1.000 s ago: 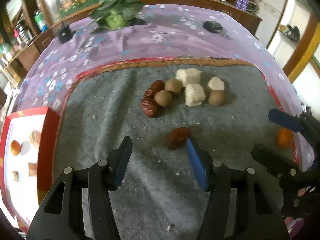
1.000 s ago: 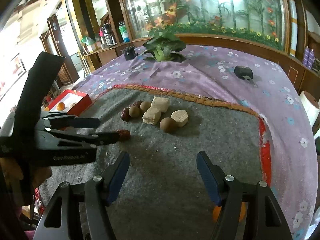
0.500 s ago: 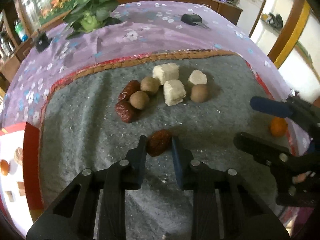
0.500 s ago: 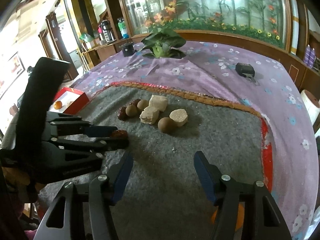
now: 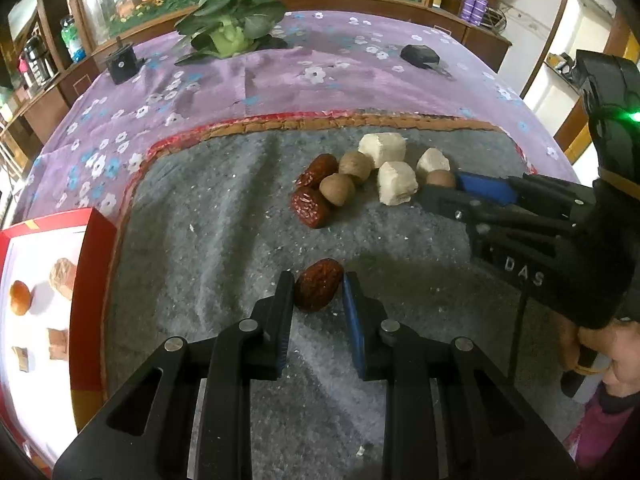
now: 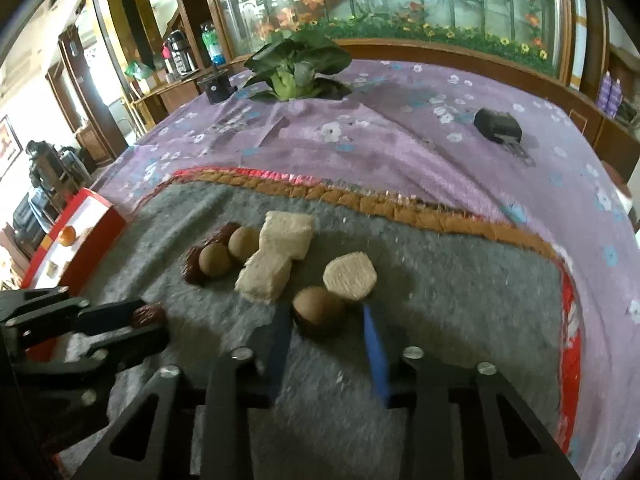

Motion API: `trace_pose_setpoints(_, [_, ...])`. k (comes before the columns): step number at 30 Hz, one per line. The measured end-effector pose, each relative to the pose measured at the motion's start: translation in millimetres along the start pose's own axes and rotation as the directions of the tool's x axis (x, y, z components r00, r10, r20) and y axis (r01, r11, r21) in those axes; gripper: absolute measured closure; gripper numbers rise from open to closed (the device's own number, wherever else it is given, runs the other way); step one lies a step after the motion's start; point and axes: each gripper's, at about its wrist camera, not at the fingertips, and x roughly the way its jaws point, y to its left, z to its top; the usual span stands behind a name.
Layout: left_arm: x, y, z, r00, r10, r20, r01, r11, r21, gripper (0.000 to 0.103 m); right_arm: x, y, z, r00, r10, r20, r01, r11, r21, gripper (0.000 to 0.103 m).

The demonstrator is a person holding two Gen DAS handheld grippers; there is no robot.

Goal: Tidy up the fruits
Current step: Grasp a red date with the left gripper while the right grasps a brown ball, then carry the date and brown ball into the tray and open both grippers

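My left gripper (image 5: 318, 294) is shut on a red date (image 5: 319, 290) just above the grey mat (image 5: 208, 248); the date also shows in the right wrist view (image 6: 149, 316). My right gripper (image 6: 326, 322) is open, its fingers on either side of a brown round fruit (image 6: 317, 307), not closed on it. Behind lie two more red dates (image 5: 310, 207), two brown fruits (image 5: 337, 189) and three pale blocks (image 5: 397, 188). The right gripper shows in the left wrist view (image 5: 444, 190) at the fruit (image 5: 440, 179).
A red-rimmed white box (image 5: 44, 312) at the mat's left holds an orange fruit (image 5: 20, 303) and small pieces. On the purple flowered cloth (image 5: 280, 84) behind stand a leafy plant (image 5: 232, 28), a black cup (image 5: 122, 65) and a black object (image 5: 420, 56).
My left gripper closed on the red date and raised it slightly. My right gripper moved forward to the fruit pile and now straddles the brown fruit.
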Motion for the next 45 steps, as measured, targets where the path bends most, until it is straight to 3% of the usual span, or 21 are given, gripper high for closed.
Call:
trace_pose_setpoints(1, [-0.9,1.8,-0.4,1.000,-0.001,0.000,0.001,1.000,-0.007,0.080,-1.4,-1.7,-0.6,1.000,0.010,-0.002,-0.010,1.000,0.007,0.078])
trace_pose_setpoints(10, [-21.6,19.5,-7.6,0.999,0.028,0.034,-0.026,0.997,-0.067,0.080,-38.9,4.8,-17.9,0.999,0.023,0.022,-0.023,1.000,0.005,0.078])
trace_pose_setpoints(22, [-62.1,64.4,-29.4,0.985,0.150,0.084,-0.136,0.979,-0.152,0.079,-62.0,82.5,-16.2,0.990,0.134,0.053,-0.127,0.985,-0.116,0.078])
trace_pose_setpoints(31, [-82.9,118.5,-51.4,0.965,0.248,0.087,-0.222,0.946,-0.238,0.079,-53.7,152.0,-7.6,0.975,0.222,0.027,-0.211,0.953,-0.217,0.078])
trace_pose_setpoints(45, [-92.5,199.9,-83.5,0.946,0.322,0.041,-0.282,0.879,-0.385,0.079,-26.0,236.1,4.4,0.954,0.296,-0.048,-0.294,0.894,-0.338,0.079])
